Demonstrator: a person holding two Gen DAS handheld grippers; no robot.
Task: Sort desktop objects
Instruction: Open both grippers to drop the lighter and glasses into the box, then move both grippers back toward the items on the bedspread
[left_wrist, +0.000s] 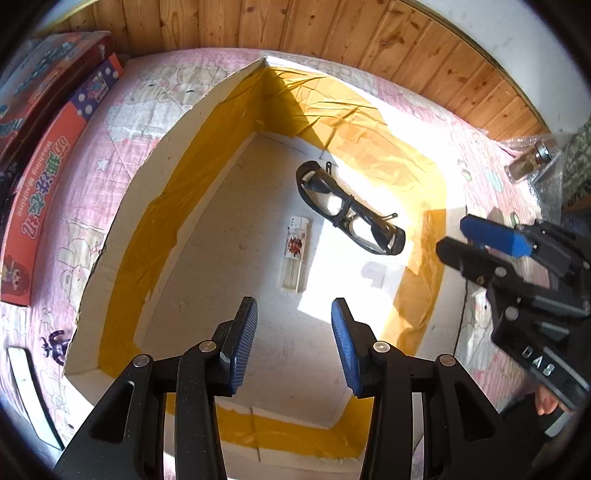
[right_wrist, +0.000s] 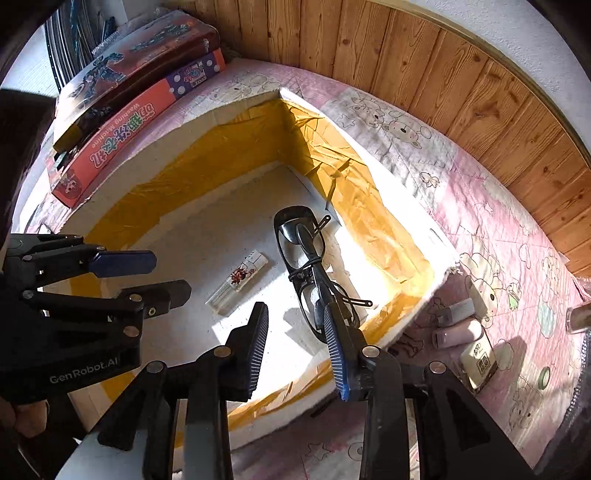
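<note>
A wood-panelled wall (right_wrist: 461, 74) backs a surface covered with a pink quilted cloth (right_wrist: 491, 229) printed with cartoon bears; whether it is a bed or a table cannot be told. On it sits a white foam box (left_wrist: 177, 122) whose inner walls are lined with crinkled yellow tape.

The left tool (left_wrist: 294, 343) hangs over the near end of the box, its ribbed blue pads spread wide with nothing between them. The right tool (right_wrist: 297, 350) is likewise spread and empty, hovering above the box's near right part; its right finger overlaps the near end of the glasses in the right wrist view, though contact cannot be judged.

Inside, on the rough white floor, a pair of black-framed glasses (left_wrist: 349, 210) lies with folded arms along the sunlit right wall. Just beside them, apart, lies a flat clear lighter (left_wrist: 294, 254) with a red figure printed on it. The rest of the floor is bare, with hard-edged sun patches.

Outside the box on the right lie a small white block (right_wrist: 458, 310), a pinkish rounded cylinder (right_wrist: 458, 336), a pale tissue packet (right_wrist: 478, 362) and a glass bottle (left_wrist: 528, 162). On the left, stacked toy cartons (right_wrist: 140, 122) run close along the box's wall.
</note>
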